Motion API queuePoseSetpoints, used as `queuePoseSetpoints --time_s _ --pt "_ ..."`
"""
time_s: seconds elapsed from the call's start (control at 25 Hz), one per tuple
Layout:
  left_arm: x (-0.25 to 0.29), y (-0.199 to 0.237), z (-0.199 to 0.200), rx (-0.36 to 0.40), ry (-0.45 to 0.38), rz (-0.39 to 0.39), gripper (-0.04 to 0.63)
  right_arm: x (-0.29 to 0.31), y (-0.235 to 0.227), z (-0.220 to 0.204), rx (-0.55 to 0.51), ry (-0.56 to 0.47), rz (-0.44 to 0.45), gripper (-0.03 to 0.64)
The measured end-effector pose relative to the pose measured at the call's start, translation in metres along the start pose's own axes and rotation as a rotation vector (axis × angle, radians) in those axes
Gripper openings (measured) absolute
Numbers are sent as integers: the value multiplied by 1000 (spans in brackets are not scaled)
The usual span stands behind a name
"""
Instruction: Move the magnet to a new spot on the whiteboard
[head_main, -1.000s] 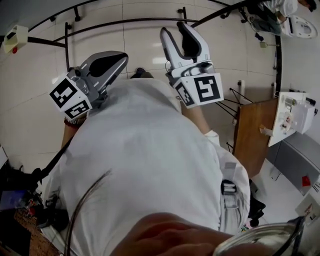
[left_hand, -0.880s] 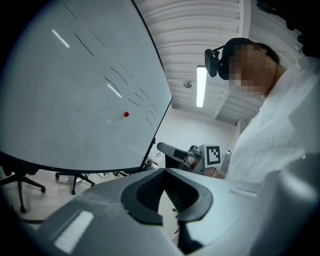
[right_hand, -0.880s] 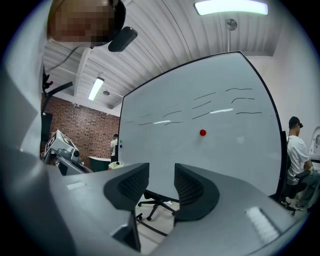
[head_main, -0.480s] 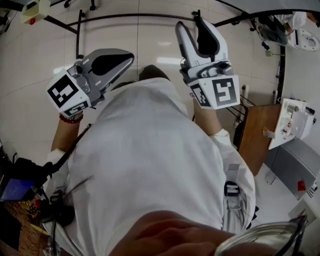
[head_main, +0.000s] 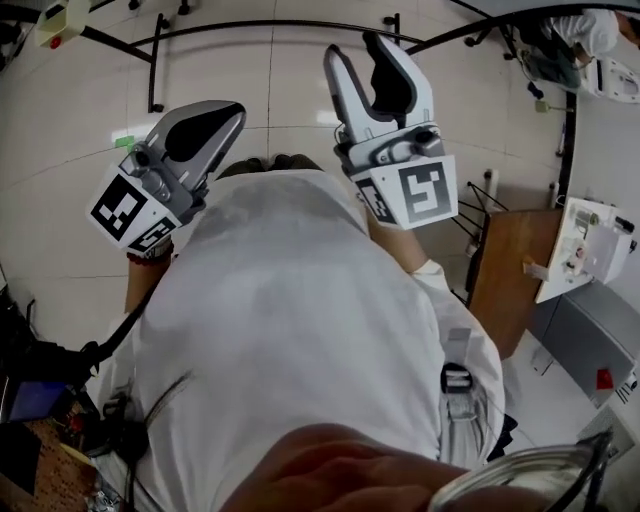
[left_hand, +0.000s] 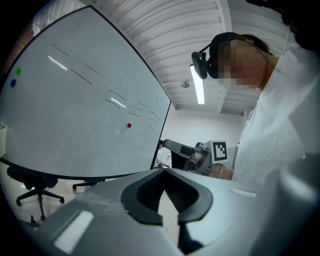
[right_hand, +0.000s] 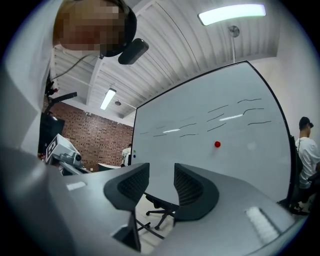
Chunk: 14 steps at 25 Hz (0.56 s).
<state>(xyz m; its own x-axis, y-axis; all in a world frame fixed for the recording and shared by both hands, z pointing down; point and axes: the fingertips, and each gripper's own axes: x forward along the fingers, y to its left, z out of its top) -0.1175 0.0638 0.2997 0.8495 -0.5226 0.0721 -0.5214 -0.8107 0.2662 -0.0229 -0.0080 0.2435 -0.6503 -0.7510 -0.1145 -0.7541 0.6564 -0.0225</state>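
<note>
The right gripper (right_hand: 161, 184) is hanging part-open and empty, pointing at the whiteboard (right_hand: 175, 150), likely readying for the red magnet (right_hand: 217, 144), which is sitting right of the board's middle, well apart. The left gripper (left_hand: 162, 173) is resting closed on nothing.

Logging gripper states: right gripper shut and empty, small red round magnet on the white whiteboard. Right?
Not quite: the right gripper is open and empty, jaws apart, as the right gripper view shows. The small red round magnet does sit on the white whiteboard.
</note>
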Motion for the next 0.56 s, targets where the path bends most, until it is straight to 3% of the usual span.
queuePoseSetpoints --time_s 0.32,0.56 --pt "49 -43 -16 -10 26 -113 -3 -57 -18 -9 13 43 -67 149" --pt "48 -38 -6 9 -14 -74 -2 -53 4 -9 40 56 -22 149"
